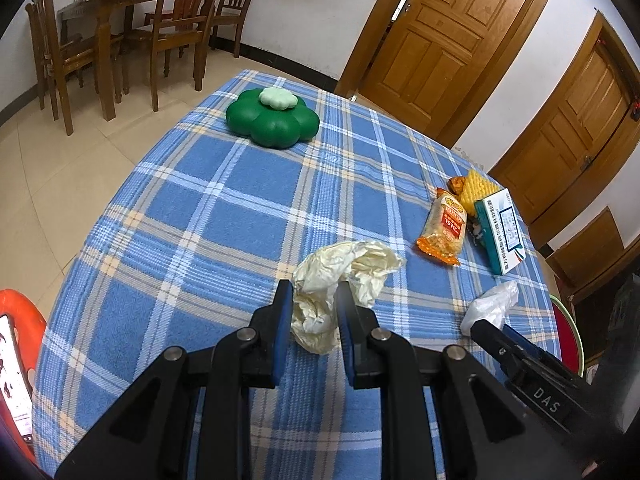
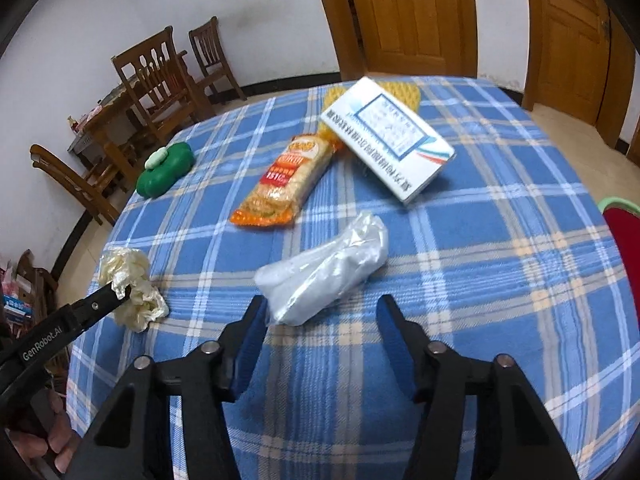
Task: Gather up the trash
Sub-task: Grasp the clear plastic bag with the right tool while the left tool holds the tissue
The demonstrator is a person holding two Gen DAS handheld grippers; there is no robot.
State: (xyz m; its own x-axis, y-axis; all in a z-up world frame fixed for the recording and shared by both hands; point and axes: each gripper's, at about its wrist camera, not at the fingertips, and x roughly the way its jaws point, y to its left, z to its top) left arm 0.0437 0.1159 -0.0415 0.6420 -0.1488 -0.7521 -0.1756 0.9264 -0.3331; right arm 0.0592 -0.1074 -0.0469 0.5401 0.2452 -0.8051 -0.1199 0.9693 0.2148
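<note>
Already the left gripper [image 1: 312, 300] pinches the crumpled cream wrapper [image 1: 340, 280], which could slip free. At twelve o'clock of the half-open right gripper [image 2: 322, 308], the clear plastic bag [image 2: 328, 272] lies unpinched; closing may nudge it away.

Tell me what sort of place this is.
Most likely a home dining or living room: a table under a blue plaid tablecloth, a wooden dining table with chairs by the wall, panelled wooden doors, and a tiled floor.

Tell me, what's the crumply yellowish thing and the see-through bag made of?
The crumpled cream wad looks like thin, matte plastic film or maybe waxy paper; its soft creases leave that open. The clear bag looks like glossy thin plastic: it's translucent and shines.
</note>
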